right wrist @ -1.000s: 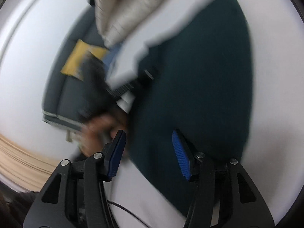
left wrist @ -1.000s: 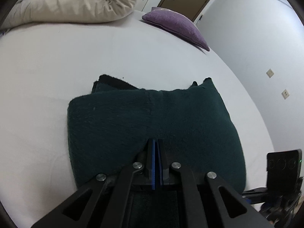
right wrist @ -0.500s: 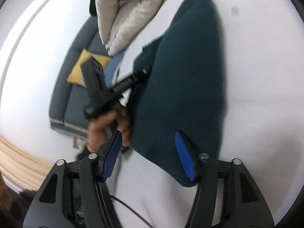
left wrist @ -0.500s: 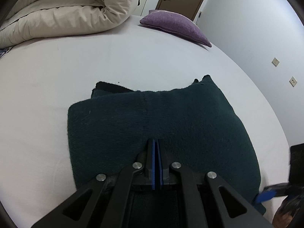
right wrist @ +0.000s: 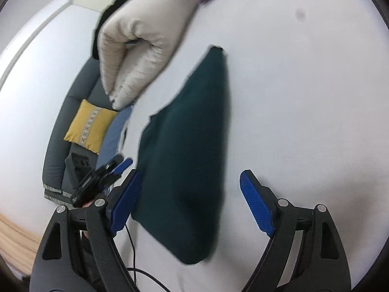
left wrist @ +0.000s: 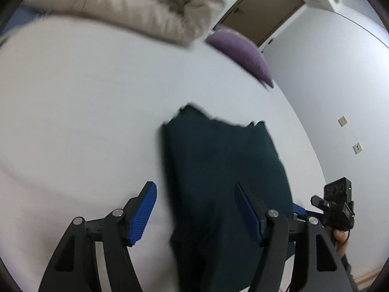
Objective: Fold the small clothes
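Left gripper [left wrist: 195,209]: jaws are seen spread wide, having just been opening; the blue pads [left wrist: 143,215] stand clear of the cloth, which lies below and between them but is not pressed
Right gripper [right wrist: 189,202]: jaws are seen wide apart, having just been opening; nothing is clamped, though part of the cloth is framed between the pads [right wrist: 256,203]
Sweater [left wrist: 226,170]: a dark green knit, folded into a thick oblong, is laid flat on the white bed [left wrist: 85,112]; a darker inner layer shows at its far edge
Duvet [left wrist: 126,2]: a cream quilted roll is piled at the far side of the bed, well apart from the sweater
Cushion [left wrist: 240,51]: purple, set near the duvet toward the wall
Door [left wrist: 267,12]: brown, seen behind the cushion
Wall sockets [left wrist: 342,121]: two are fixed on the pale wall to the right
Sofa [right wrist: 73,133]: grey, beside the bed, with a yellow cushion [right wrist: 90,126] on it
Hand [left wrist: 340,238]: partly seen at the right edge, behind the left gripper's frame
Sharpness: both views are blurred
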A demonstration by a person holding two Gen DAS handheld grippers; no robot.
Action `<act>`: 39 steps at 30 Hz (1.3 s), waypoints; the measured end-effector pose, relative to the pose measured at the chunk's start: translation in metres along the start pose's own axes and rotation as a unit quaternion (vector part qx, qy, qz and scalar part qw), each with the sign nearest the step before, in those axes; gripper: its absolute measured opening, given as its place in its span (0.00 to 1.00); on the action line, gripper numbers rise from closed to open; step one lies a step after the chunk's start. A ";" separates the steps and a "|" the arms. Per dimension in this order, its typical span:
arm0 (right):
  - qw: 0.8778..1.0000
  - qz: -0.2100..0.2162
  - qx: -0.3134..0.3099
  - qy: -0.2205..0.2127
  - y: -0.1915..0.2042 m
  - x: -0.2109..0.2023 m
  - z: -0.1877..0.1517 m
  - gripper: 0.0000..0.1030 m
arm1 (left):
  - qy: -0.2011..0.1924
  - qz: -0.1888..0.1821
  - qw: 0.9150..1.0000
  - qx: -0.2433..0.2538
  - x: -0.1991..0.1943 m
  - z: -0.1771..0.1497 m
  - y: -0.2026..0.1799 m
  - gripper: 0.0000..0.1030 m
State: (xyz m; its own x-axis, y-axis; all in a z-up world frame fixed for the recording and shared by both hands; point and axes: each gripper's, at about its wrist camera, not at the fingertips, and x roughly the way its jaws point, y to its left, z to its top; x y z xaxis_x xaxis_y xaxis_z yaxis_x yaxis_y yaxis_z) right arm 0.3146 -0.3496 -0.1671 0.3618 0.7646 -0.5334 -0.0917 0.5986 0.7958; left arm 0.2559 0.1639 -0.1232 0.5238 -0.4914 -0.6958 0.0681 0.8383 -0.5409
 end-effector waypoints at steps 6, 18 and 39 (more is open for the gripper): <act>0.999 0.016 0.000 0.036 0.003 0.040 0.001 0.79 | 0.058 -0.032 0.997 -0.043 0.034 -0.009 0.015 0.66; 0.998 -0.022 0.001 0.058 0.011 0.079 0.008 0.56 | 0.123 -0.088 0.983 -0.104 0.069 0.008 0.018 0.37; 0.994 -0.063 -0.089 0.011 0.112 -0.021 -0.079 0.37 | 0.090 -0.093 0.992 -0.008 -0.040 -0.057 -0.075 0.23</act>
State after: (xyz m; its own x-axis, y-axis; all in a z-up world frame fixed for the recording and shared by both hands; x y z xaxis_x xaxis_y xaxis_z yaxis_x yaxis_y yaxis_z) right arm 0.2236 -0.2799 -0.0899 0.3614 0.6842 -0.6335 -0.2103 0.7217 0.6595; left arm 0.1819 0.1075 -0.0820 0.3428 -0.6724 -0.6560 0.1346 0.7263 -0.6741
